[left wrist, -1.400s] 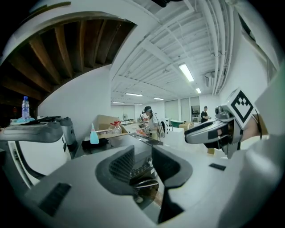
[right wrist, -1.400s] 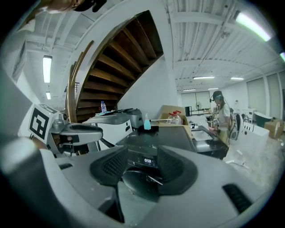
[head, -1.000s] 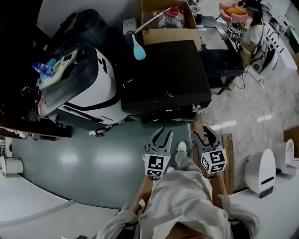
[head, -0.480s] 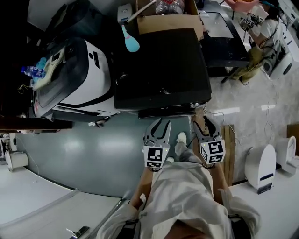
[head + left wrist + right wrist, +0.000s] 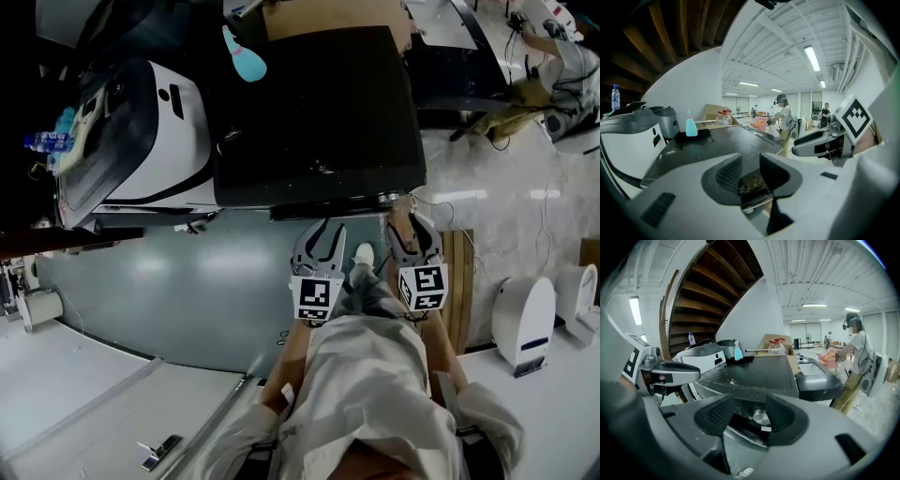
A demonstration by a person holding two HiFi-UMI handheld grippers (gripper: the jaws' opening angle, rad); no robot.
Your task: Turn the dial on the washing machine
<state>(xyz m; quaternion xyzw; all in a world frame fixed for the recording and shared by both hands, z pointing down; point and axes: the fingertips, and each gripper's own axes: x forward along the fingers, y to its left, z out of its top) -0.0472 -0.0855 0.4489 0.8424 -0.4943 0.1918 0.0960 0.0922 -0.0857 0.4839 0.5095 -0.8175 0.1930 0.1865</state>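
Observation:
The washing machine [image 5: 319,112] has a black top, and its front edge faces me. In the right gripper view its silver dial [image 5: 761,417] sits on the dark front panel, framed by the jaws but beyond them. My right gripper [image 5: 413,234] hangs just before that front edge. Its jaws have just been opening, stand a little apart, and nothing is between the pads [image 5: 751,401]. My left gripper [image 5: 320,246] is beside it on the left, open and empty [image 5: 750,161], facing the washer's front. In the head view the dial is hidden.
A white appliance [image 5: 141,141] stands left of the washer, with a teal bottle [image 5: 242,56] behind it. A wooden board [image 5: 457,281] and a white device [image 5: 520,323] lie on the floor at right. A person [image 5: 855,362] stands far back at a black table.
Both grippers have moved forward and down, closer to the washer's front edge. The washer now fills more of the head view.

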